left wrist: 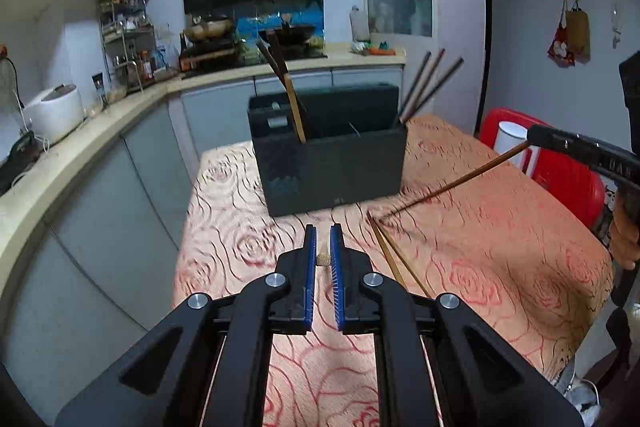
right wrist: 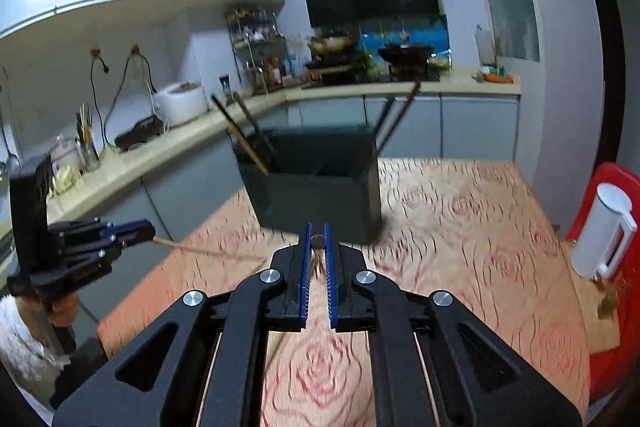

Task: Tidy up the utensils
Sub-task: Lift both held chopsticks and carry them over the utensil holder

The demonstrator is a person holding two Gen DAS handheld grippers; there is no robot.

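A dark utensil box [left wrist: 328, 151] stands on the rose-patterned table [left wrist: 500, 235], with chopsticks upright in its left [left wrist: 286, 87] and right [left wrist: 428, 83] compartments. My left gripper [left wrist: 323, 247] is shut on a light wooden chopstick, its end [left wrist: 322, 259] showing between the pads; the right wrist view shows that chopstick [right wrist: 208, 251] sticking out from the left gripper [right wrist: 150, 231]. My right gripper [right wrist: 316, 243] is shut on a dark chopstick, seen end-on [right wrist: 318, 241]; its shaft [left wrist: 452, 187] slants down to the table. Two chopsticks [left wrist: 394, 259] lie on the table.
The box [right wrist: 316, 183] sits near the table's far edge. A kitchen counter [left wrist: 80, 147] with a rice cooker [left wrist: 54, 113] runs along the left. A red chair [right wrist: 600, 227] with a white container [right wrist: 604, 235] stands right of the table.
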